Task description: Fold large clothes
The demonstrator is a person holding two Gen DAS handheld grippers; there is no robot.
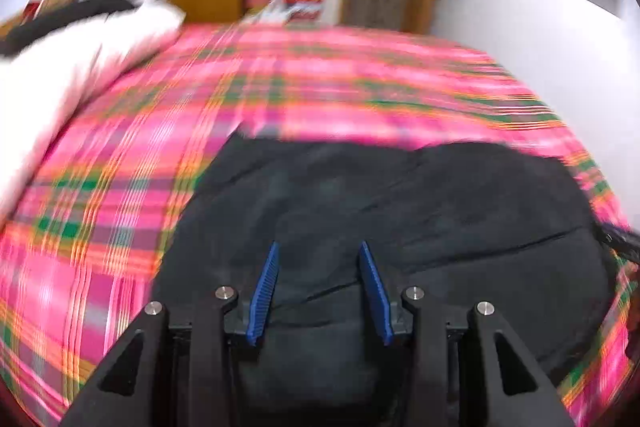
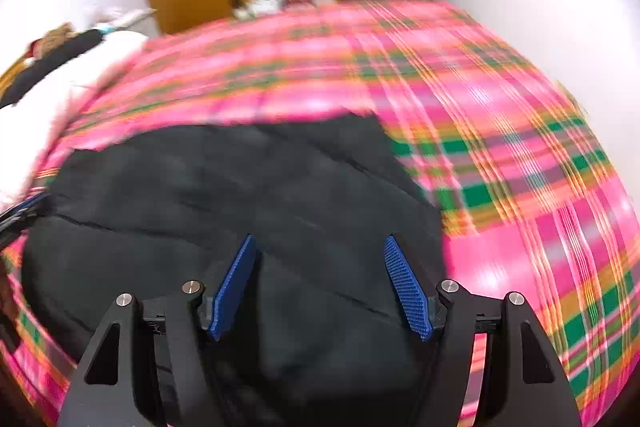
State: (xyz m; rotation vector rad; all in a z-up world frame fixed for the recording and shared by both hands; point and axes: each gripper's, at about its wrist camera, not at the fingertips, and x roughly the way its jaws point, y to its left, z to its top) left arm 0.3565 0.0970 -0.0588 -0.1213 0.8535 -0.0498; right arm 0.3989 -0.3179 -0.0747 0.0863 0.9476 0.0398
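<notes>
Both the left gripper (image 1: 318, 253) and right gripper (image 2: 320, 247) hang spread and empty over the black garment (image 1: 400, 211). The bed (image 1: 120, 167) lies beyond. Each should probably pinch one clean edge.

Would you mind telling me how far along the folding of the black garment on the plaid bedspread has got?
Done: the black padded garment lies spread on the pink plaid bedspread, with creases but no clear fold. In hand: nothing; the left gripper and right gripper are above it, jaws apart, holding nothing. Left: gripping an edge and making every fold.
</notes>
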